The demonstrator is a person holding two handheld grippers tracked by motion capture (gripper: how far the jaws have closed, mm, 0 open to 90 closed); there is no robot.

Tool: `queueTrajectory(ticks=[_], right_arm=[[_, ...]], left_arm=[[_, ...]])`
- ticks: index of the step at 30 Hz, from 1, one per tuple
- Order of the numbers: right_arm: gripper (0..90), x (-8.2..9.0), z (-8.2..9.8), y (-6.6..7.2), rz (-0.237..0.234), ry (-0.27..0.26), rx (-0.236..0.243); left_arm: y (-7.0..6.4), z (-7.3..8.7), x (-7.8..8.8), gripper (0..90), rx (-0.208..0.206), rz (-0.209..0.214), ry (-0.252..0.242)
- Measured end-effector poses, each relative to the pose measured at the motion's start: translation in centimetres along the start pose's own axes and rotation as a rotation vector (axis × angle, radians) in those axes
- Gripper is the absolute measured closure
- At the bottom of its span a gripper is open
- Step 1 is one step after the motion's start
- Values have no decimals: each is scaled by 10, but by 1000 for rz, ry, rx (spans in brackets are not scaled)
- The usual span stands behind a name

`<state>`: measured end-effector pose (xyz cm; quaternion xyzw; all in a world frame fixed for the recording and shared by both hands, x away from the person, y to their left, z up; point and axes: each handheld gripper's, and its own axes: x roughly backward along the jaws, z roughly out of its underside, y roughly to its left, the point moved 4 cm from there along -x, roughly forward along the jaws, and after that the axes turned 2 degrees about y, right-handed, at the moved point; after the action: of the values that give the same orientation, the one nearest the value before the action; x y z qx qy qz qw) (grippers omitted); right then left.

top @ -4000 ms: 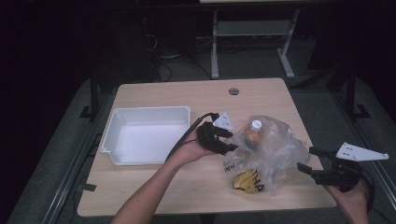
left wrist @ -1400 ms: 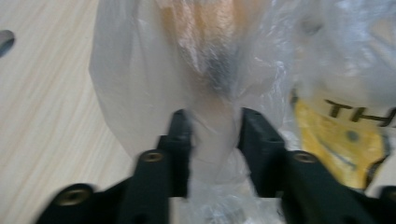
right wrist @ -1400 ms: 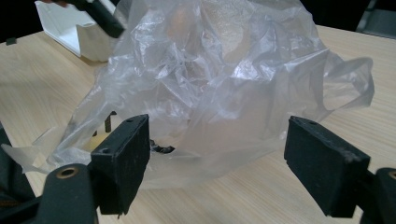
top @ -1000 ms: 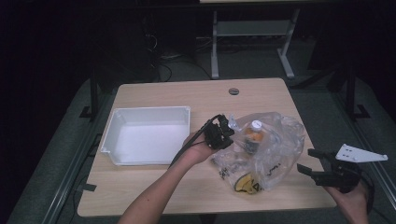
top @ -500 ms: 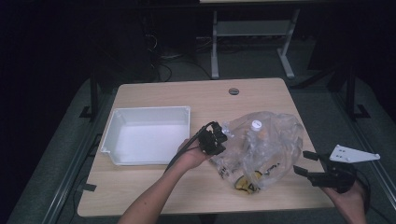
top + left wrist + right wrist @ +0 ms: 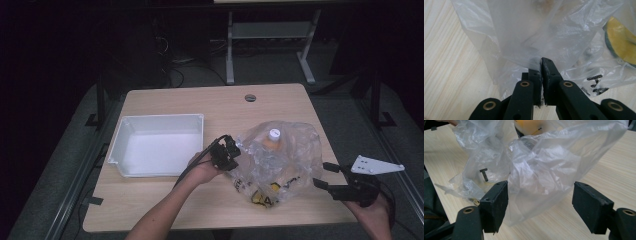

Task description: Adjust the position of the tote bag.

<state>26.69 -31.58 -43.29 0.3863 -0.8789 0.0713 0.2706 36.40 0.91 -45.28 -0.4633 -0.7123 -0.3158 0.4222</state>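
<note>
Two tools work the plastic bag (image 6: 280, 160): my left tool (image 6: 541, 65) pinches its film, my right tool (image 6: 540, 202) gapes beside it. Next, I'd grip the opposite edge.

Clear plastic bag (image 6: 282, 160), white tray (image 6: 157, 150)

One table (image 6: 165, 200) bears one white bin (image 6: 157, 145) and, just right of the bin, one clear bag (image 6: 280, 160) holding one bottle (image 6: 273, 135). Two grippers.
</note>
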Motion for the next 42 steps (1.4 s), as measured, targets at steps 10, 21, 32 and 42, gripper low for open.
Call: queueTrajectory(ticks=[10,21,32,42], right_arm=[[385,-5,0,2,16,34,19],[798,-19,6,1,86,162,66],[883,-19,4,4,63,147,77],[882,-19,2,4,57,134,65]], left_arm=[[3,6,6,839,7,-1,-8],[2,9,12,785,5,13,-28],[7,16,42,606,-9,36,-63],[-10,7,75,531,-88,116,-172]])
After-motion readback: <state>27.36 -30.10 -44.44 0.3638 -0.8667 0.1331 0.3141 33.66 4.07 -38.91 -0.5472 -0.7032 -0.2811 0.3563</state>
